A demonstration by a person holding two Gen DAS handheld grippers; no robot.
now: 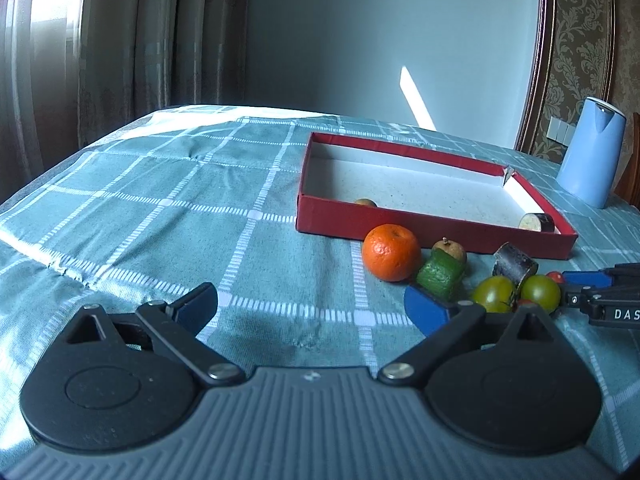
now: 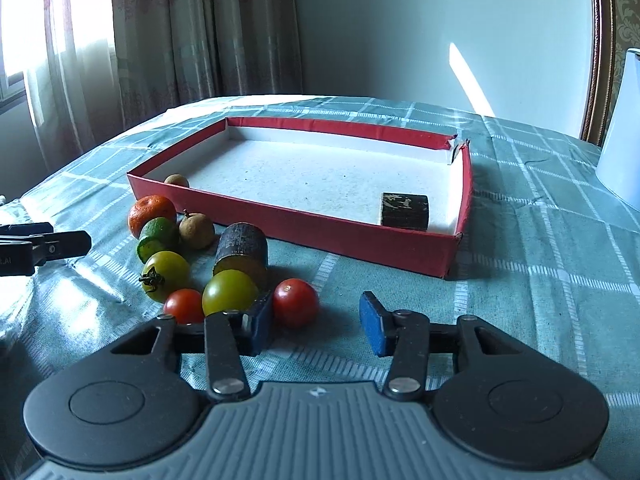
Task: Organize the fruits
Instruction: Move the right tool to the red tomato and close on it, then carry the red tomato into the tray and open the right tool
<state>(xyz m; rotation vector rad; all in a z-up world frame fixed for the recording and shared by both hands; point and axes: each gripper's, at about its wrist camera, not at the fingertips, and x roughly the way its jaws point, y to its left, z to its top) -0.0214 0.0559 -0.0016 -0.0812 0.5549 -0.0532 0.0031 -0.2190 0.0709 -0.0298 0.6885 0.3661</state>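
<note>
A red box [image 2: 320, 236] with a white floor holds a longan [image 2: 176, 180] and a dark eggplant piece [image 2: 405, 210]. In front of it on the cloth lie an orange [image 1: 391, 252], a green chunk [image 1: 440, 276], a second longan [image 1: 450, 249], another eggplant piece [image 2: 242, 250], two green tomatoes [image 2: 166, 274] [image 2: 229, 292] and two red tomatoes [image 2: 295, 302] [image 2: 184, 306]. My right gripper [image 2: 316, 326] is partly closed around the nearer red tomato, with a gap at its right pad. My left gripper [image 1: 312, 308] stands wide open over bare cloth, left of the fruit.
A blue kettle [image 1: 592, 152] stands at the table's far right, behind the box. The table wears a teal checked cloth [image 1: 180, 220]. Curtains and a window lie beyond its left edge, and a pale wall is behind.
</note>
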